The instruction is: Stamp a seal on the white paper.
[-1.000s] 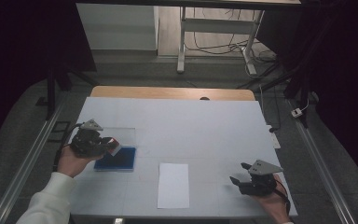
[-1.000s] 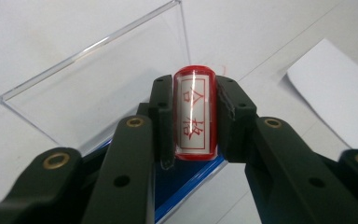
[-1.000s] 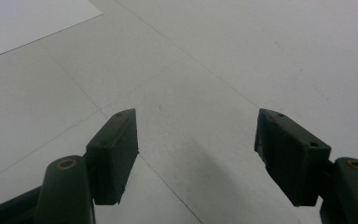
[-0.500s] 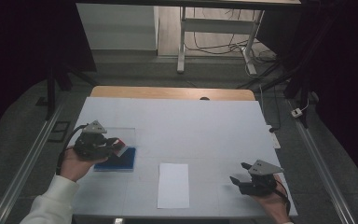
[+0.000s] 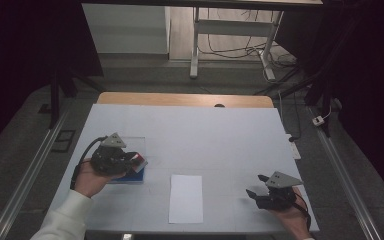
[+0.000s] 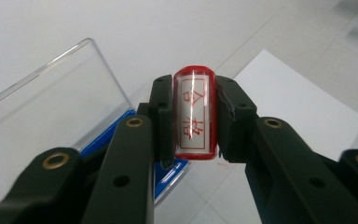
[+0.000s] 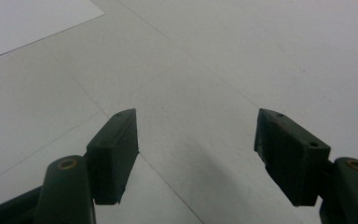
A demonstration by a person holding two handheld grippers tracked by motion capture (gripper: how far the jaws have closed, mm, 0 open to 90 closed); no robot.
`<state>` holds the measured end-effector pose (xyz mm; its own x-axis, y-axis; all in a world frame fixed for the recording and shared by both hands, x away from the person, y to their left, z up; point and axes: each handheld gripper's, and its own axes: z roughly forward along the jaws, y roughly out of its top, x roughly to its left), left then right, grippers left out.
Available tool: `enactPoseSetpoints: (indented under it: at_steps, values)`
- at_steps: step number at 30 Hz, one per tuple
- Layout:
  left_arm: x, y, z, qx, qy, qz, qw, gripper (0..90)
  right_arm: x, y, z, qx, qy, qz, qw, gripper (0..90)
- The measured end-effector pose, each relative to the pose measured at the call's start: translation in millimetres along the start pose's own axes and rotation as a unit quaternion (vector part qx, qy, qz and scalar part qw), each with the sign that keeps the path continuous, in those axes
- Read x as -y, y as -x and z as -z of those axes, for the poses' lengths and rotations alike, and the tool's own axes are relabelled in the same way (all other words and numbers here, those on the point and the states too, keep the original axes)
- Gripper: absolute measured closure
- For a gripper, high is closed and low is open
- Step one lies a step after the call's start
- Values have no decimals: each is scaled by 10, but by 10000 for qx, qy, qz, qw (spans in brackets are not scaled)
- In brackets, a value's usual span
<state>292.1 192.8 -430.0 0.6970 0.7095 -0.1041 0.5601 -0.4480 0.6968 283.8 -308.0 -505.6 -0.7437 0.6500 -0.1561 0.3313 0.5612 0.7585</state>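
My left gripper (image 6: pixel 193 119) is shut on a red stamp (image 6: pixel 194 116) with a white label bearing red characters. It hangs just above the blue ink pad (image 6: pixel 161 175), whose clear lid (image 6: pixel 46 121) stands open. From above, the left gripper (image 5: pixel 132 161) sits at the table's left over the blue pad (image 5: pixel 130 176). A white sheet of paper (image 5: pixel 185 198) lies in the front middle of the table; its corner (image 6: pixel 298 98) lies past the stamp. My right gripper (image 5: pixel 255 191) rests at the front right. Its jaws (image 7: pixel 196 149) stand open over bare table.
A white cover spreads over the table (image 5: pixel 205 135), with a wooden edge (image 5: pixel 185 99) at the far side. Metal rails run along both sides on the floor. A desk frame and cables lie beyond the table.
My left gripper has moved right with the stamp, over the ink pad and toward the paper. The right gripper has stayed put.
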Motion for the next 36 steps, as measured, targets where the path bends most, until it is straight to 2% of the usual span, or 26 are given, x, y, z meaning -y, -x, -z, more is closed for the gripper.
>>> enactPoseSetpoints:
  at_steps: [15,27,36]
  values:
    - [-79,174,-161,230,-98,-180,9995,700,-5,-10,8,-24,66,-22,10000,299]
    - [-130,284,-313,426,-227,-330,9983,699,8,-8,-14,-40,3,-41,10000,299]
    - [-146,388,-381,568,-232,-401,9973,699,2,-20,-13,-48,-1,-7,10000,299]
